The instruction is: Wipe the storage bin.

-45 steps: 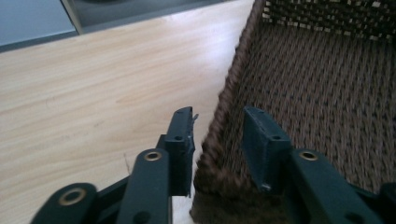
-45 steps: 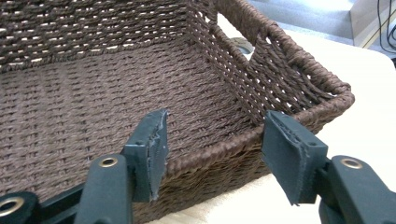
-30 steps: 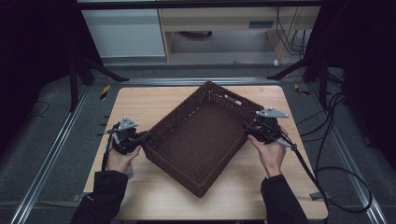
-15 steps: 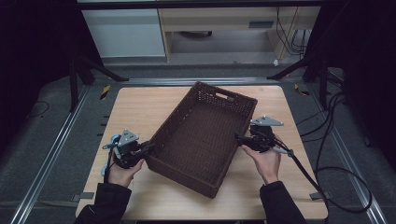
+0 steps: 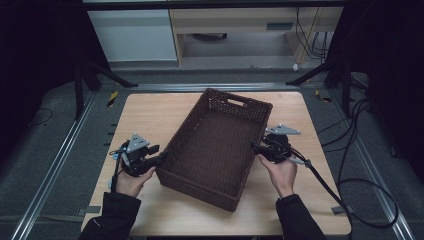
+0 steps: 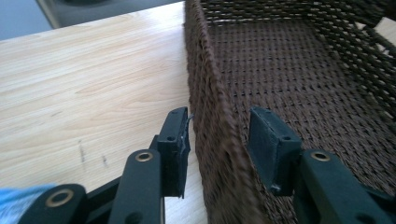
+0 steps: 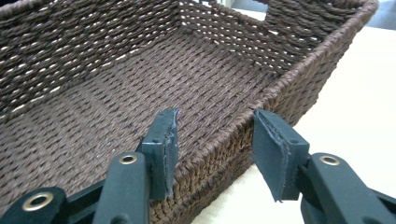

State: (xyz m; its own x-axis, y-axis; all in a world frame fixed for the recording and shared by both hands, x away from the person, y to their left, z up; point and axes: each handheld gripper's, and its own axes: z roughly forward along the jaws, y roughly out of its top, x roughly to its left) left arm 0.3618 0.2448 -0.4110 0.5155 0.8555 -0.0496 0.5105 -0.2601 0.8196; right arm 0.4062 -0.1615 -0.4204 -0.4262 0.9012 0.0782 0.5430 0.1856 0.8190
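With both grippers' fingers [image 6: 175, 140] spread astride the long walls of the wicker basket [image 5: 215, 145] mid-bench [image 5: 150, 115] and pinching neither, lifting now could let it slip or tilt.

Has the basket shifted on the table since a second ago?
Yes. The basket has swung and slid toward the person: its near corner now lies closer to the table's front edge.
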